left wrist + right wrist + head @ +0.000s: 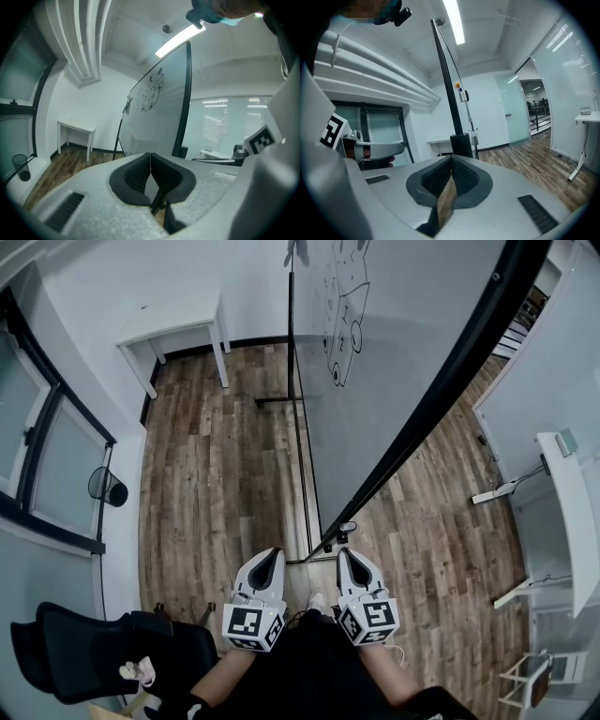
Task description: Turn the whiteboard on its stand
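The head view shows the whiteboard [394, 362] ahead of both grippers, with open wooden floor [216, 474] to its left and a white desk [178, 320] well apart at the far wall. The left gripper view shows the board's drawn face. The right gripper view shows only its black frame [446, 84], edge-on. The left gripper [271, 556] and right gripper [345, 556] are near the board's lower corner, both with jaws closed and empty.
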The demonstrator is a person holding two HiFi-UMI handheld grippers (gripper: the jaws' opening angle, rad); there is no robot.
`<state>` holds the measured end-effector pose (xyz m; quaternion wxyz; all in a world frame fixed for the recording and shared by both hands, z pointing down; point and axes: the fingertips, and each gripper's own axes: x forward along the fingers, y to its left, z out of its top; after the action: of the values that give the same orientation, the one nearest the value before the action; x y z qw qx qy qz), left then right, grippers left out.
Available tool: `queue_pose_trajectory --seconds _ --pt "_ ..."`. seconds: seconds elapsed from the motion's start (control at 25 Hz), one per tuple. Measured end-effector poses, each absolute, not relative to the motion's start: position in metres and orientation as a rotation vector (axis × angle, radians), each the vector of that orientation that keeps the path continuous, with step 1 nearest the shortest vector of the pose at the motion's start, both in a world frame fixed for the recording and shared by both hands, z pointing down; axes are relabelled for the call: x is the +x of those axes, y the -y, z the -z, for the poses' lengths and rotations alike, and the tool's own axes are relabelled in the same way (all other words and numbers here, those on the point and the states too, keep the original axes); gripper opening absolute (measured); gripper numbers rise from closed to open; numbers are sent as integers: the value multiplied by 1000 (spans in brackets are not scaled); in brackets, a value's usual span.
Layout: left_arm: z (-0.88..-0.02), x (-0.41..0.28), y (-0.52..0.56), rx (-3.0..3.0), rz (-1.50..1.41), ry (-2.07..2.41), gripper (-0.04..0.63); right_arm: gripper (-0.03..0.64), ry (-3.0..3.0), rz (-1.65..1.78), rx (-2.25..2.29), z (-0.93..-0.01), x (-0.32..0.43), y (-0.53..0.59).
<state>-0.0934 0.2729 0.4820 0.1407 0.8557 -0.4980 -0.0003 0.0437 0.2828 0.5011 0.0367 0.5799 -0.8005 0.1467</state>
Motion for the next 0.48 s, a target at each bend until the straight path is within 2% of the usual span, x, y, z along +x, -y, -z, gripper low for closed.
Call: queue_pose_trajectory --seconds 0.48 --pt "-481 -96 -275 2474 -5 1436 18 12 2455 -446 1784 -499 42 -285"
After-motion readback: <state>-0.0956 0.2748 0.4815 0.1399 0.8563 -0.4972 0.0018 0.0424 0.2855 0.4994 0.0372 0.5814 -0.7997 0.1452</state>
